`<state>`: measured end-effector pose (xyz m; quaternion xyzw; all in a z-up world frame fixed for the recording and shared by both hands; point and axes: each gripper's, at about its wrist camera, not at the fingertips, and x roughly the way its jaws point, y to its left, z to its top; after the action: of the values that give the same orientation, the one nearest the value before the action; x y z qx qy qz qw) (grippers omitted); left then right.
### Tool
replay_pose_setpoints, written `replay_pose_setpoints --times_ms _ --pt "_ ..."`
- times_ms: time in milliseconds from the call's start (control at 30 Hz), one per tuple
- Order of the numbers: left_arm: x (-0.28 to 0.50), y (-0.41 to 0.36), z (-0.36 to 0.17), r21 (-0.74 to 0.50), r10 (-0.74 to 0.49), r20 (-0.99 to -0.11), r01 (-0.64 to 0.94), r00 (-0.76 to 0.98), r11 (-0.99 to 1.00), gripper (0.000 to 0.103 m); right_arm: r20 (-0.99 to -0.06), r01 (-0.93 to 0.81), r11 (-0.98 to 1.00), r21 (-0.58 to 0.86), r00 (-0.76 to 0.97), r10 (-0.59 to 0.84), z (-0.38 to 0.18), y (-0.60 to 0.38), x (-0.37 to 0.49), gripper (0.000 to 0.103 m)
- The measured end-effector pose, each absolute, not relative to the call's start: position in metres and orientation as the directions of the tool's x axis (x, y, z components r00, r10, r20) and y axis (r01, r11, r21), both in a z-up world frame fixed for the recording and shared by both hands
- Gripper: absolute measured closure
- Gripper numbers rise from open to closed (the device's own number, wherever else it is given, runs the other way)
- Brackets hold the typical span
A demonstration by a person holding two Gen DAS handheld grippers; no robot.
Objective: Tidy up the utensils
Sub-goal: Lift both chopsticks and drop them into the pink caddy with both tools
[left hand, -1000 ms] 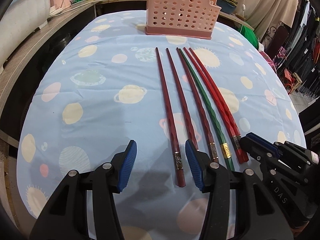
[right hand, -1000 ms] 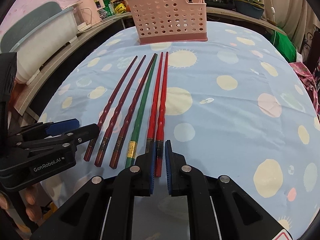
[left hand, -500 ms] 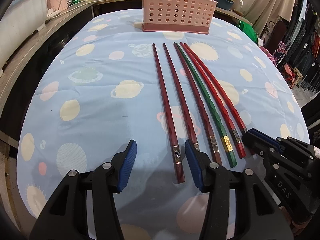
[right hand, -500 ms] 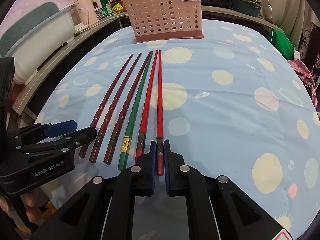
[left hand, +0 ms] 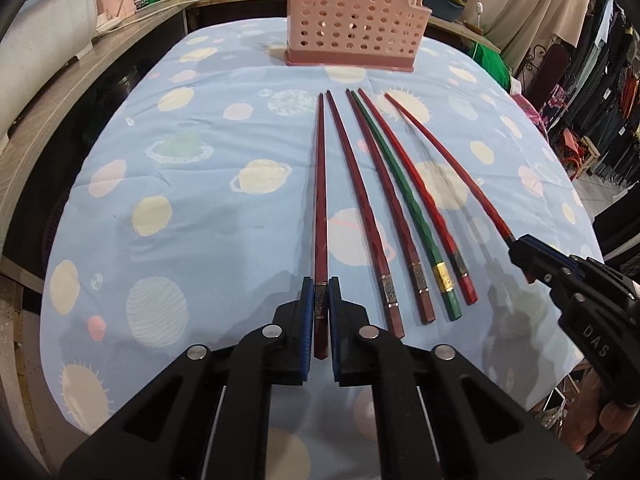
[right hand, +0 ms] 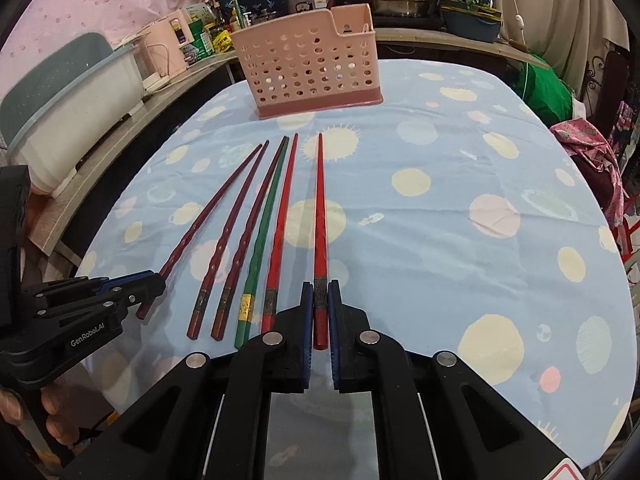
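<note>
Planet-print tablecloth [left hand: 192,208] covers my table; near its front edge my left gripper [left hand: 319,312] is closing on the leftmost dark chopstick [left hand: 320,200], my right gripper [right hand: 319,312] pinches the rightmost red chopstick [right hand: 320,216], four lying between.

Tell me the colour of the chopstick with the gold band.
Green. The chopstick with the gold band lies on the tablecloth between dark red and bright red ones, clearest in the left wrist view.

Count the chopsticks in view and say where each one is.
6. A dark red chopstick is in the left gripper, a bright red chopstick in the right gripper. Two dark red chopsticks, one green chopstick and one red chopstick lie between them. Nothing appears hidden.
</note>
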<state>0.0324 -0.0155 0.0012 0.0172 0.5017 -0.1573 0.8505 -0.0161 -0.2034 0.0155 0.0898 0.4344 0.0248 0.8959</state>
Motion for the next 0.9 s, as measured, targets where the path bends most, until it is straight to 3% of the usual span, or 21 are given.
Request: replay_pose_setpoints --times_ms 900 --pt "0.155 -0.001 0.194 -0.215 -0.324 -0.609 0.242 0.724 0.946 0.096 -0.461 0.051 0.955 0.292 0.882 0.094 0.195 -0.266 0.082 0.096"
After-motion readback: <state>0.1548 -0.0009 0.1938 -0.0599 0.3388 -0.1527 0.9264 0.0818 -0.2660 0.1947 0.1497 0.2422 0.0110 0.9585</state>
